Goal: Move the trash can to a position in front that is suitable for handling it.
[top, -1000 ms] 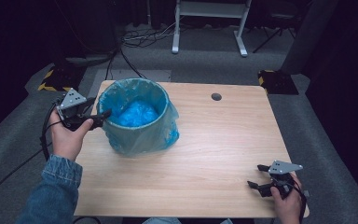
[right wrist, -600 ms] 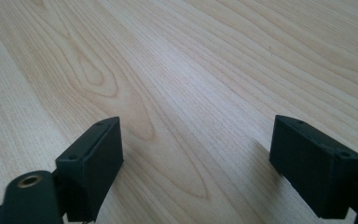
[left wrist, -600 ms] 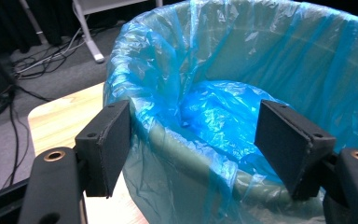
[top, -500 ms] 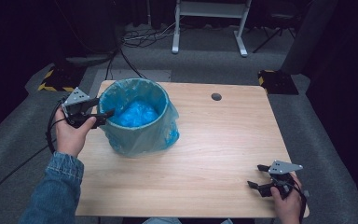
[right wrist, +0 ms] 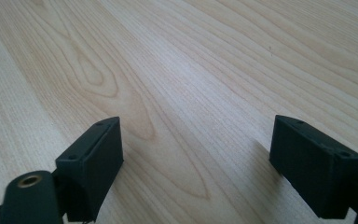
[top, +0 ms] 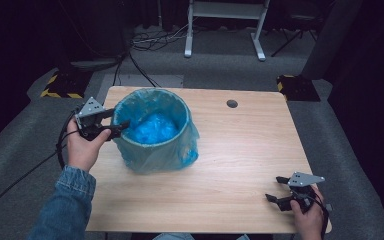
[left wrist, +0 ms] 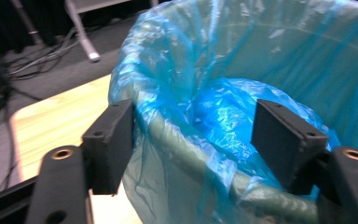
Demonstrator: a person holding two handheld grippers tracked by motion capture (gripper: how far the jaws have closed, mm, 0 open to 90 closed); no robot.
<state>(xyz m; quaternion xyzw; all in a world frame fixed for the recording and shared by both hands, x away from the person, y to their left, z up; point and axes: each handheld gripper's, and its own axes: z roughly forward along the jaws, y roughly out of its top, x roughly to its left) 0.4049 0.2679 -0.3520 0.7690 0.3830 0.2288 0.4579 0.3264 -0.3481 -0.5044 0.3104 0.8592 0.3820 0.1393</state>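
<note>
Bin (top: pixel 152 145) with the blue liner bag (top: pixel 155 127) sat on the worktop (top: pixel 230 150), toward its left half and nearer the far edge than the near one. Liner was folded over the bin's rim and hung down the outside in loose wrinkles, with more crumpled blue plastic bunched up down inside.

Left gripper (top: pixel 121 125) was right at the bin's left rim, held by the left hand (top: pixel 82 147) in a denim sleeve. In the left gripper view its jaws straddled the rim (left wrist: pixel 191 144), one outside the bin and one inside over the liner. They'd just been closing in, but there was a gap on both sides, so the pads weren't pressing on the rim or plastic.

Right gripper (top: pixel 275 189) was well away from the bin, down at the near right corner of the worktop, sitting low over bare wood with jaws wide apart, nothing between them.
</note>
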